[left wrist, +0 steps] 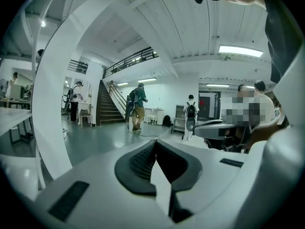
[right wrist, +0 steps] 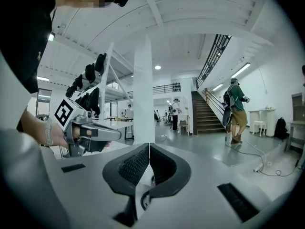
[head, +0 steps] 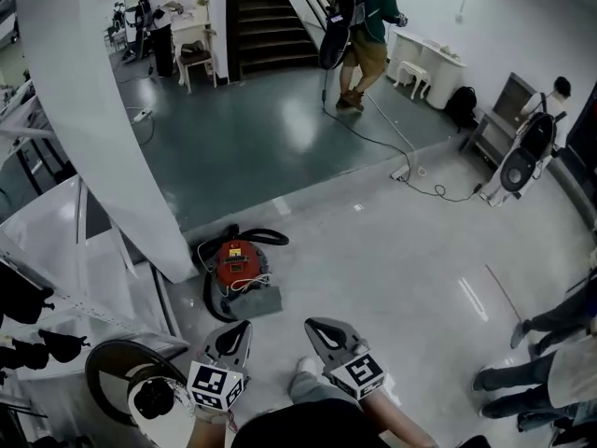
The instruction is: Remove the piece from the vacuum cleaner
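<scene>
My head camera looks steeply down from above, with my left claw (head: pixel 241 329) and right claw (head: pixel 317 328) at the bottom centre. Each claw camera rides close behind its own jaws, facing outward and nearly level. All three views share the staircase (head: pixel 266 17) and the person in green (head: pixel 368 26).

A broad white column (head: pixel 84 110) slants across the left with a white rack (head: pixel 56 222) near its foot, and beyond it a dark green floor (head: pixel 252 147) runs to a staircase (head: pixel 266 17) at the far end. 1 person in a green top (head: pixel 366 21) stands just right of the stairs near a white table (head: pixel 431 59) and a small stool (head: pixel 413 79), while another person (head: pixel 160 21) stands far left by a chair (head: pixel 196 59). At the right, a black cable (head: pixel 443 195) trails over the pale floor, 1 person with a backpack (head: pixel 546 110) stands by the wall beside a black bag (head: pixel 461 105), and legs in dark trousers (head: pixel 522 376) show at the near right edge.
</scene>
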`<state>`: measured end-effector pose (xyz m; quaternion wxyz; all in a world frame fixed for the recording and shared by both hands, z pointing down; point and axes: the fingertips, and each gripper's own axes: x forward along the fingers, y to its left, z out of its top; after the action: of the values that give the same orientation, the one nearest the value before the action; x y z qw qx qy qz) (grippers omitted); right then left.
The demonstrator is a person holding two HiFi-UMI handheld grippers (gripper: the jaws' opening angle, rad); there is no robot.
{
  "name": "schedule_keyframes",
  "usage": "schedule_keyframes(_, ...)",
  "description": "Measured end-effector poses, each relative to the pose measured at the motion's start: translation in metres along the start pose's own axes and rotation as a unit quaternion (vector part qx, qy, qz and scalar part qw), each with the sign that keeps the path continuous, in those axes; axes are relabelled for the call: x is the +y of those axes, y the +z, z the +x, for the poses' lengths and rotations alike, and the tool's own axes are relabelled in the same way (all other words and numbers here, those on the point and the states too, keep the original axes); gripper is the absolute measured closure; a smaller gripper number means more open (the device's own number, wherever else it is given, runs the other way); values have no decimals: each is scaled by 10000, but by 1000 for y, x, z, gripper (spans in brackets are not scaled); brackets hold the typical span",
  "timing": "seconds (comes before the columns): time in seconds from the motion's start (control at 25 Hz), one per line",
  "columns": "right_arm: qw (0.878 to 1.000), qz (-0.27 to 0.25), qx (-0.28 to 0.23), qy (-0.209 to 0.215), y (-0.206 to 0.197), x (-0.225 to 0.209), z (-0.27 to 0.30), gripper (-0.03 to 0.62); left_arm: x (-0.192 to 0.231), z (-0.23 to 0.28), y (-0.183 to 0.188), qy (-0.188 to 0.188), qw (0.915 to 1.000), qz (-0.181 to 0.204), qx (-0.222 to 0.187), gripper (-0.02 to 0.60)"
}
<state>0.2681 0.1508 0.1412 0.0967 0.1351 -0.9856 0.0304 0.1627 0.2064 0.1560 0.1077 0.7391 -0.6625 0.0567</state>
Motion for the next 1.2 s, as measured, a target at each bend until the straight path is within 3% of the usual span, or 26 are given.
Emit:
schedule_keyframes(0.24, 9993, 304, -117, 192, 13, -82, 29, 565, 18, 66, 23, 307, 9995, -4, 27, 563)
schedule_keyframes(0.44, 9985, 283, -38, 472, 7, -116, 57, 565, 35, 92, 19, 638, 9979, -73, 125, 561)
schedule_keyframes(0.76, 9960, 397, 139, 787, -3, -120, 105, 565, 76, 93, 2, 1038, 9936, -224, 375, 561)
schedule_keyframes(1.2, 9935, 411, 688, 804, -33, -90, 197, 565, 168, 79, -43, 1043, 9900, -546, 777, 560)
